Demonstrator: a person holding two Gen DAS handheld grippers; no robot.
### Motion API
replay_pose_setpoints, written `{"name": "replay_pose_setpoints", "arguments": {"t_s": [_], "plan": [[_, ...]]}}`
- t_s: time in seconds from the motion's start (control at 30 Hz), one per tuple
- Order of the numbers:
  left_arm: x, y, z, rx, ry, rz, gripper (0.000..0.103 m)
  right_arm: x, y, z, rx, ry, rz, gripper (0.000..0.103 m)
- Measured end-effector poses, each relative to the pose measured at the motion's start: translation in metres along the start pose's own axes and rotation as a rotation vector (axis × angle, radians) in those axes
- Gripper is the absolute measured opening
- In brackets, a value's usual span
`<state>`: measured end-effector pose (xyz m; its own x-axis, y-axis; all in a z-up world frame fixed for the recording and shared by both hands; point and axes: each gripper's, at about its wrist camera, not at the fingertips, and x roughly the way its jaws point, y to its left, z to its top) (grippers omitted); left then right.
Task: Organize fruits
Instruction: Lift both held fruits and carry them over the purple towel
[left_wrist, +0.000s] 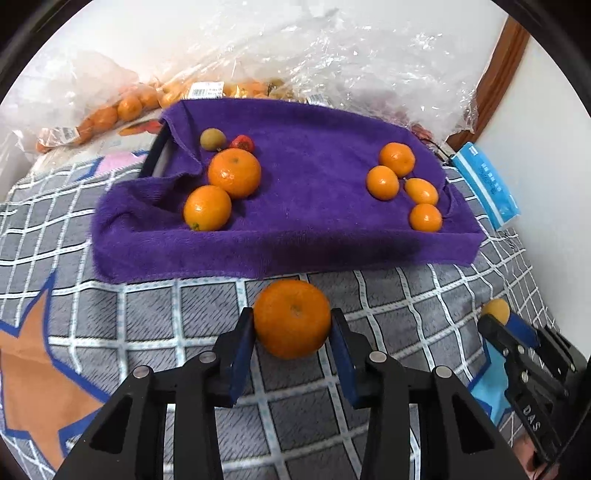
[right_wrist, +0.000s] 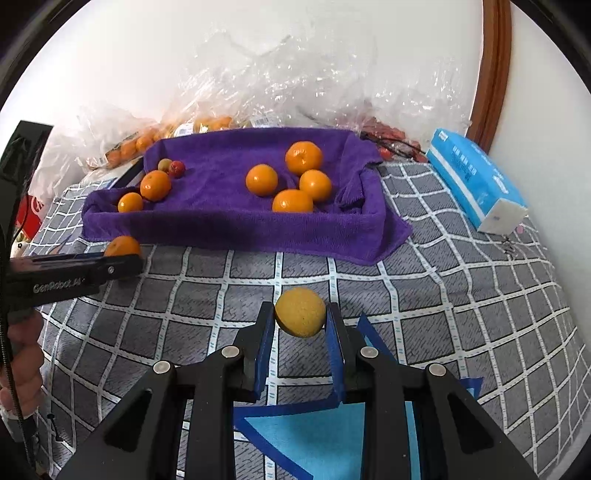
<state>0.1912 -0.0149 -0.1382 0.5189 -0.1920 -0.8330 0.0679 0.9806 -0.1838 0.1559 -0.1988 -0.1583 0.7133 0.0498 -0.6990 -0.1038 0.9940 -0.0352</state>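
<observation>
A large orange (left_wrist: 291, 319) sits on the checked cover just in front of the purple towel-lined tray (left_wrist: 258, 254). My left gripper (left_wrist: 291, 315) is shut on it, with both blue pads against its sides. My right gripper (right_wrist: 300, 310) is shut on a small yellow fruit (right_wrist: 301, 312), held above the cover nearer the front. In the tray's left part lie two oranges (left_wrist: 234, 177), a greenish fruit (left_wrist: 213, 139) and a small red fruit (left_wrist: 243, 143). Several smaller oranges (left_wrist: 397, 158) lie in its right part. The right wrist view shows the left gripper (right_wrist: 125, 264) at the left with its orange (right_wrist: 122, 245).
Crumpled clear plastic bags with more oranges (left_wrist: 129, 107) lie behind the tray against the white wall. A blue tissue pack (right_wrist: 476, 177) rests to the tray's right, beside a wooden frame (right_wrist: 495, 74). The grey checked cover (right_wrist: 424, 277) spreads across the foreground. A hand (right_wrist: 22, 354) holds the left gripper.
</observation>
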Motion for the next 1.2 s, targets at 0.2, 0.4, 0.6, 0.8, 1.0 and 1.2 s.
{"name": "replay_pose_setpoints", "arguments": {"t_s": [0.2,0.4,0.6,0.8,1.0,1.2], "plan": [[-0.034,0.008,-0.010,-0.020,-0.034,-0.009,0.038,-0.022,0.010,0.008,-0.007,-0.040,-0.001,0.027],[-0.070,0.012,-0.018,-0.026,-0.089,-0.009,0.038,-0.054,0.026,0.017,-0.031,-0.108,0.022,0.027],[-0.100,0.014,-0.021,-0.040,-0.138,-0.029,0.038,-0.075,0.037,0.026,-0.029,-0.142,0.037,0.027],[-0.127,0.018,-0.019,-0.045,-0.199,-0.035,0.038,-0.092,0.041,0.036,-0.015,-0.172,0.031,0.027],[-0.150,0.016,-0.016,-0.030,-0.250,-0.021,0.038,-0.109,0.048,0.043,-0.036,-0.210,0.021,0.027],[-0.162,0.011,-0.016,-0.011,-0.274,-0.016,0.038,-0.120,0.051,0.048,-0.042,-0.230,0.036,0.027]]}}
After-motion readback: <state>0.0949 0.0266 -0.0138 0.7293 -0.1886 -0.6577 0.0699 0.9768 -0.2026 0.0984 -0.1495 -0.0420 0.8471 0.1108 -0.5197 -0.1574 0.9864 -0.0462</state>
